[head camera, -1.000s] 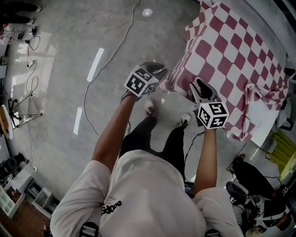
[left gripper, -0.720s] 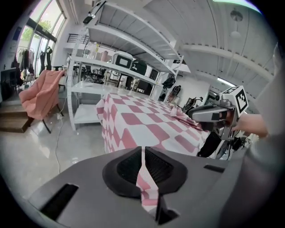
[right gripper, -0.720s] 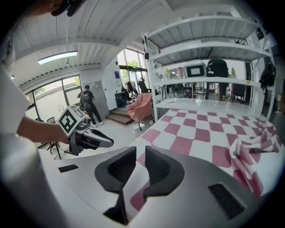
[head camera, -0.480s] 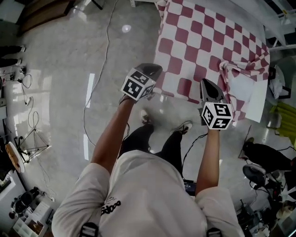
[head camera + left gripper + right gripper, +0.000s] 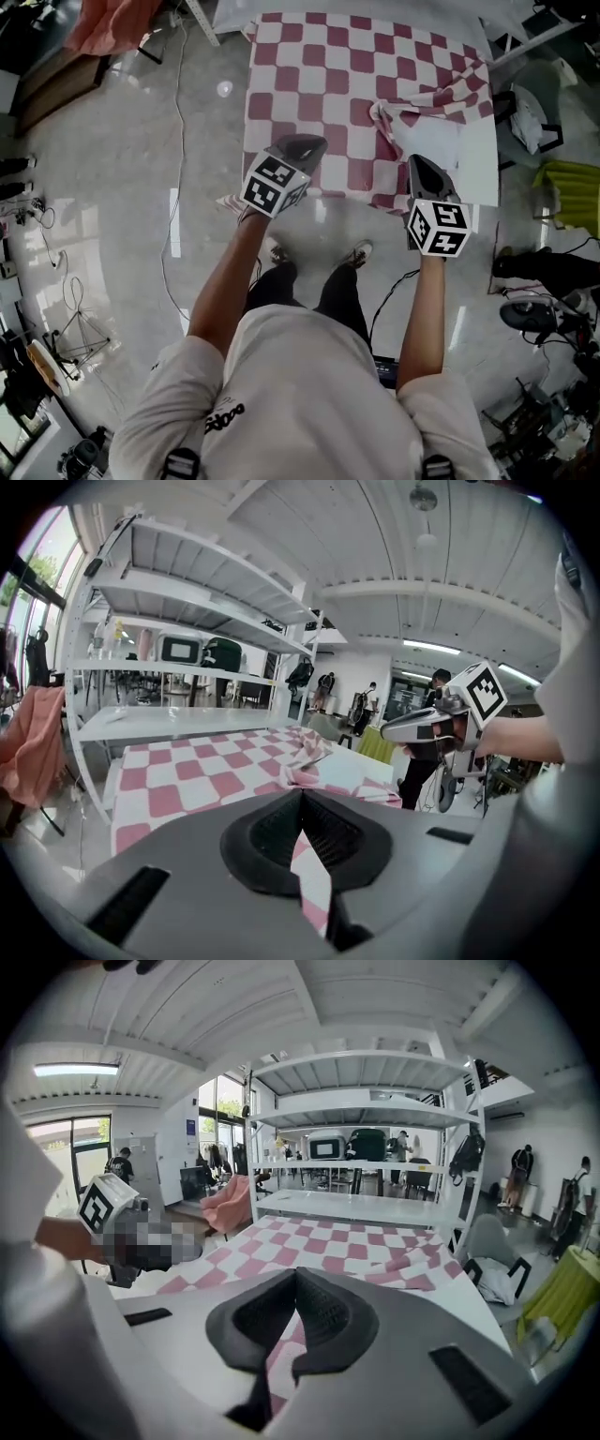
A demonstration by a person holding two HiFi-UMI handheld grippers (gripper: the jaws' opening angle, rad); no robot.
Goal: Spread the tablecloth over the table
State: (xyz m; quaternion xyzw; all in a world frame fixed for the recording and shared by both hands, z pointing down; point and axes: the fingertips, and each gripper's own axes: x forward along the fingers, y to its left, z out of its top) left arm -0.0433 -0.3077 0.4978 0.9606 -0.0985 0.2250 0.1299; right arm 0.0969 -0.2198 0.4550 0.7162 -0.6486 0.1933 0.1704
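Note:
The red-and-white checked tablecloth (image 5: 319, 75) lies over most of the white table (image 5: 476, 159). A bunched fold (image 5: 412, 108) sits at the right, beside the table's bare corner. My left gripper (image 5: 302, 150) is at the cloth's near hem on the left, and my right gripper (image 5: 419, 171) is at the near hem on the right. In the left gripper view the jaws (image 5: 300, 803) are shut on a strip of the cloth (image 5: 314, 878). The right gripper view shows the same: jaws (image 5: 296, 1283) shut on cloth (image 5: 279, 1363) that hangs below them.
A white shelf rack (image 5: 366, 1101) stands behind the table. A pink cloth (image 5: 112, 28) hangs at the far left, and cables (image 5: 173, 141) run over the grey floor. A yellow-green object (image 5: 570, 187) and dark equipment (image 5: 544, 319) are at the right. My feet (image 5: 356, 253) are just before the table.
Both grippers have shut on the cloth's near hem and risen. The person has turned to face the table squarely, and the cloth now lies flatter across the top.

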